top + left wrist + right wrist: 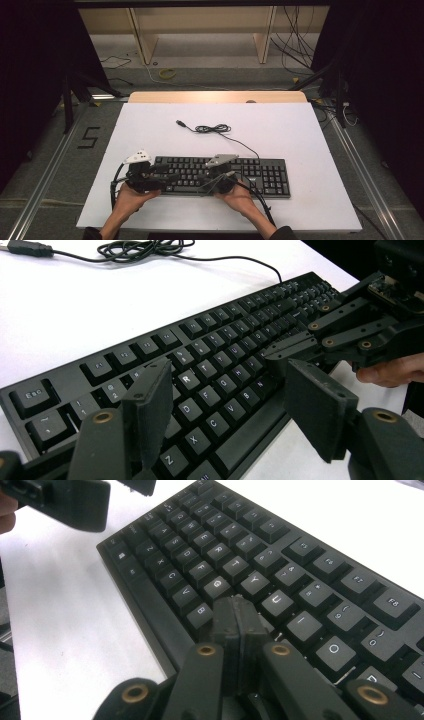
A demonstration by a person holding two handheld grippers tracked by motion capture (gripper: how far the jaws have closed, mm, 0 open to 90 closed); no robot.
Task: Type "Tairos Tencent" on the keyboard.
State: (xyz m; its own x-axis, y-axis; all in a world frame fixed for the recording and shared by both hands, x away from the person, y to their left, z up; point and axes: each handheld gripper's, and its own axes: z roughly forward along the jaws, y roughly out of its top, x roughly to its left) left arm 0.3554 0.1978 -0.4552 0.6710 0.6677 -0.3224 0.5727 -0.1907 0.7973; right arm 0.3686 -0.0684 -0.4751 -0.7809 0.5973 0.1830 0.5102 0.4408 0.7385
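Note:
A black keyboard (262, 175) lies on the white table (150, 130) near its front edge. Its thin cable (212, 129) is coiled behind it and ends in a loose USB plug (180, 122). My left gripper (167, 174) hovers over the keyboard's left half. In the left gripper view it (227, 377) is open, with the letter keys (220, 385) showing below the gap and nothing between its jaws. My right gripper (202, 177) points left over the middle keys. In its own view it (237, 604) is shut on nothing, tips just above the keys near H (272, 602).
Bare white tabletop extends behind and to both sides of the keyboard. The table's wooden far edge (217, 96) borders grey floor with loose cables (167, 73), and a wooden frame (145, 42) stands beyond. Dark stands (67, 100) flank the table.

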